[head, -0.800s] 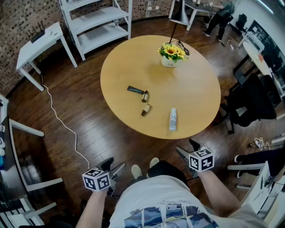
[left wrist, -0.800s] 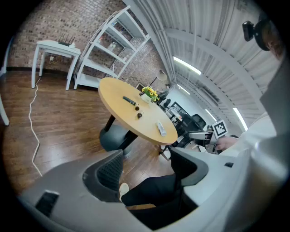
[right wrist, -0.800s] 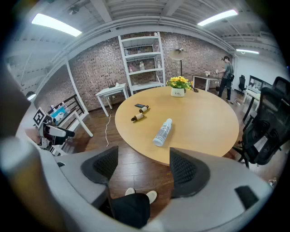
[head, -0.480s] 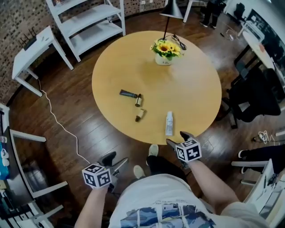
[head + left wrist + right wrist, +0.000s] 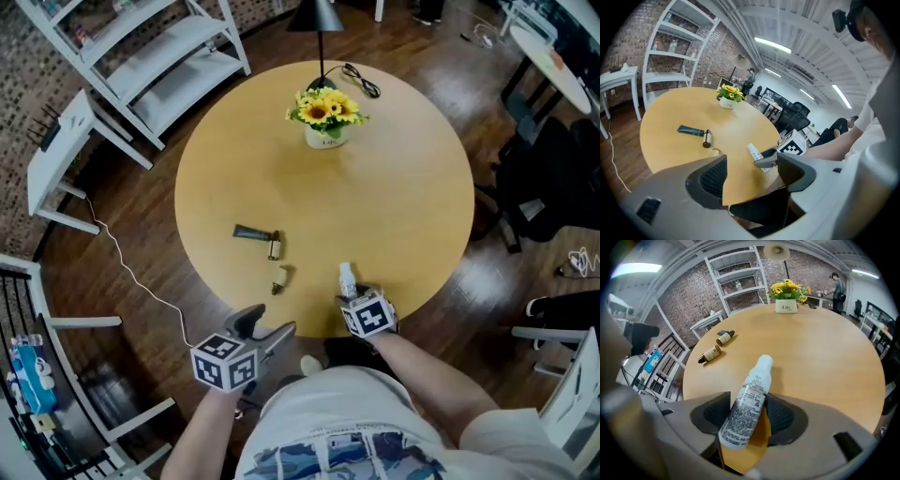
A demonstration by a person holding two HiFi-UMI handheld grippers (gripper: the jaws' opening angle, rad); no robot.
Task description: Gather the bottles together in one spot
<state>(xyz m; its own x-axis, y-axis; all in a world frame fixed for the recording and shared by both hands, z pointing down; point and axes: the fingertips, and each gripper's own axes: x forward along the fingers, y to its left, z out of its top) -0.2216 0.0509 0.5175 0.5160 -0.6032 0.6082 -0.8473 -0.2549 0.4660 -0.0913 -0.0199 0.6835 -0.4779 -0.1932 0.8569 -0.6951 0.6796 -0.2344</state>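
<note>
Here, a smooth cylindrical bottle (image 5: 749, 404) lies on a wooden table (image 5: 825, 348).

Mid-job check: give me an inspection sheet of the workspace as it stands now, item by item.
Surface: round wooden table, no spills seen.
Job's things: white spray bottle lying at the near edge; two small amber bottles lying apart from it, to its left.
Clutter: dark tube beside the farther amber bottle; sunflower pot at the far side.
Grippers: left gripper open and empty, off the table's near edge; right gripper has its fingers on either side of the white spray bottle, grip not confirmed.
Cables: black lamp cable on the far tabletop; white floor cable at left.
Surroundings: white shelving, white side table, office chair.
</note>
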